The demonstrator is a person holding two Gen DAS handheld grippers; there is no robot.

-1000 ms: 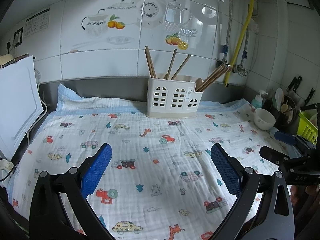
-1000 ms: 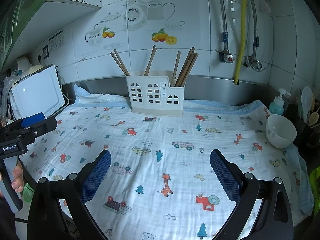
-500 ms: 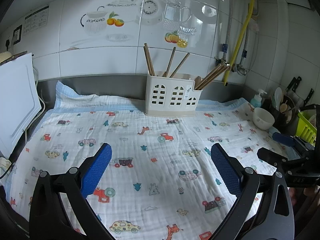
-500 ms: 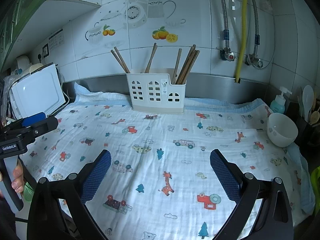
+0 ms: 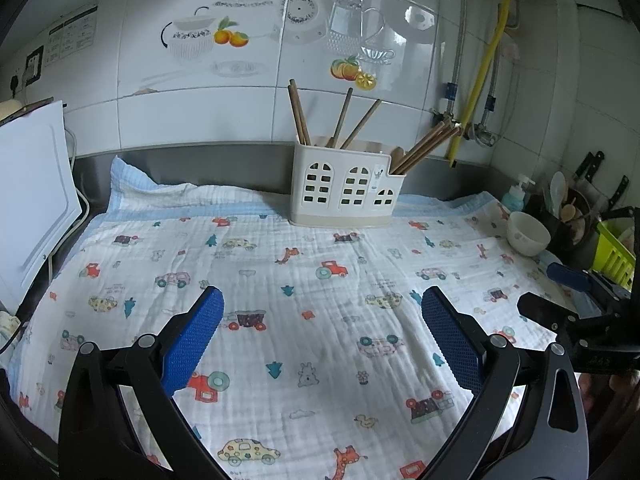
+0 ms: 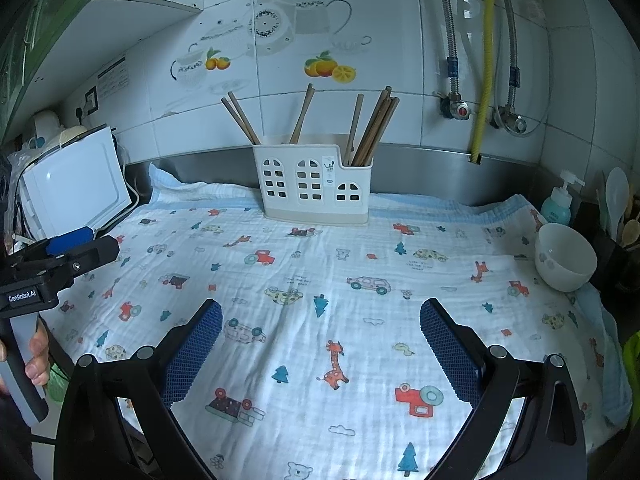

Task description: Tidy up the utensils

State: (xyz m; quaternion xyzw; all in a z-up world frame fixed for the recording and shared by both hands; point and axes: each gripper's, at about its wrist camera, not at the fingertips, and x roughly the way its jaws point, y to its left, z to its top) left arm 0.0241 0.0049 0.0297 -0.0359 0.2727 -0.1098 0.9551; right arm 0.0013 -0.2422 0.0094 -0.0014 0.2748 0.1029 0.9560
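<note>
A white utensil holder [image 5: 346,192] with window cut-outs stands at the back of the counter against the steel backsplash; it also shows in the right wrist view [image 6: 314,188]. Several wooden chopsticks [image 5: 424,146] stand in it, spread over its compartments [image 6: 374,128]. My left gripper [image 5: 322,332] is open and empty above the patterned cloth [image 5: 304,280]. My right gripper [image 6: 320,340] is open and empty above the cloth [image 6: 320,280]. Each gripper shows at the edge of the other's view.
A white bowl [image 5: 528,234] sits on the cloth's right side [image 6: 566,258]. A soap bottle [image 6: 558,204], spoons, knives and a green rack [image 5: 614,254] lie at the far right. A white board [image 5: 30,204] leans at the left.
Both grippers have drifted back slightly from the holder and stay open. Nothing on the counter moved.
</note>
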